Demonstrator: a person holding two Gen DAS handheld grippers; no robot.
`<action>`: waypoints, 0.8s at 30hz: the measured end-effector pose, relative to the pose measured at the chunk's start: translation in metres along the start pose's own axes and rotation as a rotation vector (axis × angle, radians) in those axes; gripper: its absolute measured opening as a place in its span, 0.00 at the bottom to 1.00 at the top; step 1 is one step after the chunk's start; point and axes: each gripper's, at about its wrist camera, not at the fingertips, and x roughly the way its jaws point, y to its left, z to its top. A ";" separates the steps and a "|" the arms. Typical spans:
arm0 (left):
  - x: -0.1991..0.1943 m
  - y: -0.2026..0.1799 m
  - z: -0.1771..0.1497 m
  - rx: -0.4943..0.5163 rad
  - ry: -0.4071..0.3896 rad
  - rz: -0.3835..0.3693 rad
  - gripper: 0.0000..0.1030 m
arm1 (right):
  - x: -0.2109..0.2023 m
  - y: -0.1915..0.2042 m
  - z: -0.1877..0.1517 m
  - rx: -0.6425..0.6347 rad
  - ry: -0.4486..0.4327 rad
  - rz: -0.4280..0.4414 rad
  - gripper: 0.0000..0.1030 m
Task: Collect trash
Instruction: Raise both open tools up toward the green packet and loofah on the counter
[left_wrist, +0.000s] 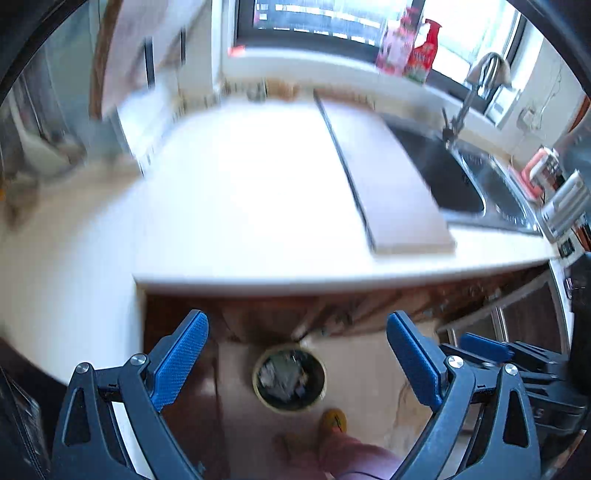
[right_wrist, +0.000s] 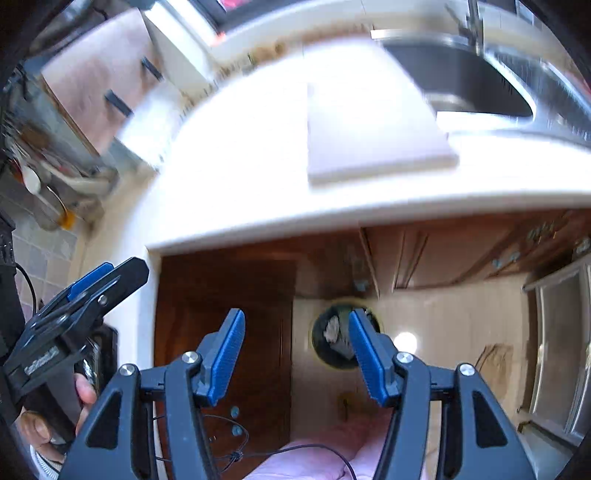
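The white countertop (left_wrist: 240, 192) spreads above and ahead of the left gripper (left_wrist: 297, 354), bearing a pale cutting board (left_wrist: 391, 184) that lies flat up and to the right of those fingers, just beside the steel sink (left_wrist: 461, 181) set into the counter. Below the counter edge, the tiled floor (left_wrist: 369, 373) carries a round trash bin (left_wrist: 289, 380) that shows between the left gripper's fingers, with crumpled scraps inside it. A small yellow object (left_wrist: 333, 421), too blurred to identify, lies on the floor just beneath the bin.

No text could be read — the red and pink packages (left_wrist: 410, 48) on the windowsill bore print, but blur left it illegible.
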 end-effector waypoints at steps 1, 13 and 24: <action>-0.007 -0.002 0.011 0.004 -0.016 0.007 0.94 | -0.007 0.002 0.007 -0.003 -0.018 0.002 0.57; -0.058 -0.028 0.164 0.072 -0.196 0.096 0.94 | -0.108 0.038 0.160 -0.095 -0.224 0.070 0.57; 0.003 -0.026 0.310 -0.015 -0.177 0.152 0.94 | -0.096 0.060 0.331 -0.291 -0.224 0.094 0.58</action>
